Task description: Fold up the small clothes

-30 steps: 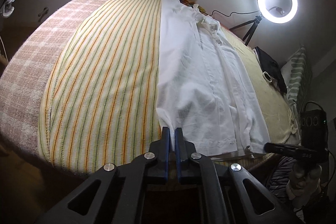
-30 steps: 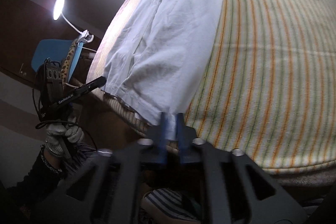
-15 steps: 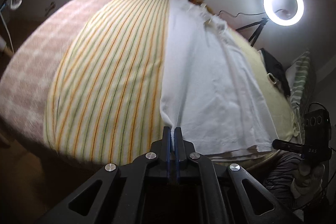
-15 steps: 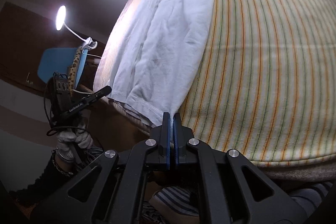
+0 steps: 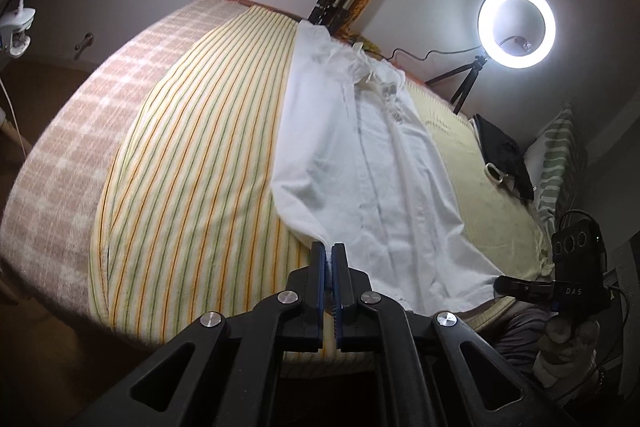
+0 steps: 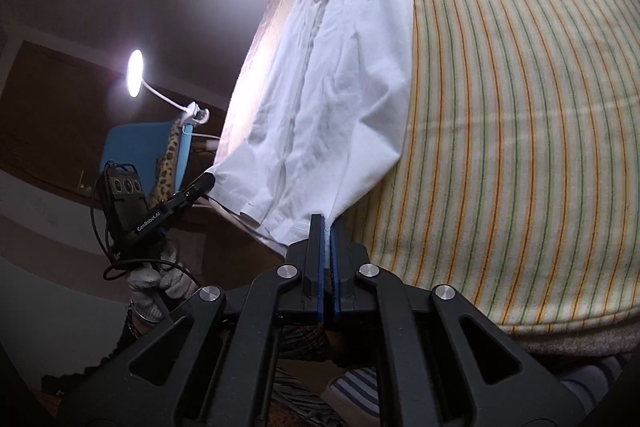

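A small white button shirt [image 5: 360, 163] lies lengthwise on a striped yellow cloth [image 5: 192, 163] on a bed, collar at the far end. My left gripper [image 5: 329, 251] is shut on the shirt's near hem corner and lifts it off the bed. My right gripper [image 6: 324, 223] is shut on the other hem corner of the shirt [image 6: 332, 83], also raised. Each gripper shows in the other's view, the right one [image 5: 516, 285] at the lower right and the left one [image 6: 196, 187] at the left, both pinching the hem.
The striped cloth [image 6: 520, 115] covers a pink checked blanket [image 5: 72, 131]. A ring light [image 5: 516, 27] on a tripod stands behind the bed, with a black item [image 5: 500, 151] and striped pillow [image 5: 560, 155] at right. A desk lamp [image 6: 136, 73] and blue chair [image 6: 136, 147] stand beside the bed.
Both grippers closed on the shirt's hem corners and have lifted them; the near part of the shirt now rises off the bed and draws taut.
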Available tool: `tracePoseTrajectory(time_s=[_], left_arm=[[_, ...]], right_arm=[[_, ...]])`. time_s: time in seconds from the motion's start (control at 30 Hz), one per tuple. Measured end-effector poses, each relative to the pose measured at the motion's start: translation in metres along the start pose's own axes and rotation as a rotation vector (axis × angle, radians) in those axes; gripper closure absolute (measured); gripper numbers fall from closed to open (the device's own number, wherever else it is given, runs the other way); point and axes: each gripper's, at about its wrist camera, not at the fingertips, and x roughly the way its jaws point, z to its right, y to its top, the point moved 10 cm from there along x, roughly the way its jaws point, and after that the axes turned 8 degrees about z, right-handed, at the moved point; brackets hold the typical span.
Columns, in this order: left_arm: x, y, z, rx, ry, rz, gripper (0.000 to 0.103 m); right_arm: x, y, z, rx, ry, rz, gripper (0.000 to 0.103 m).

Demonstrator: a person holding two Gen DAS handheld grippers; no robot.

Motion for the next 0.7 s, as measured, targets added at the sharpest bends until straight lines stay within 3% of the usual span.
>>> tracePoseTrajectory(time_s=[0.33, 0.7], left_arm=[[0.014, 0.055, 0.013, -0.001, 0.0, 0.067, 0.103], [0.074, 0.096, 0.0, -0.015, 0.045, 0.064, 0.103]], right_arm=[[-0.004, 0.052, -0.015, 0.005, 0.034, 0.103, 0.099], [0.025, 0.114, 0.007, 0.032, -0.006, 0.164, 0.099]])
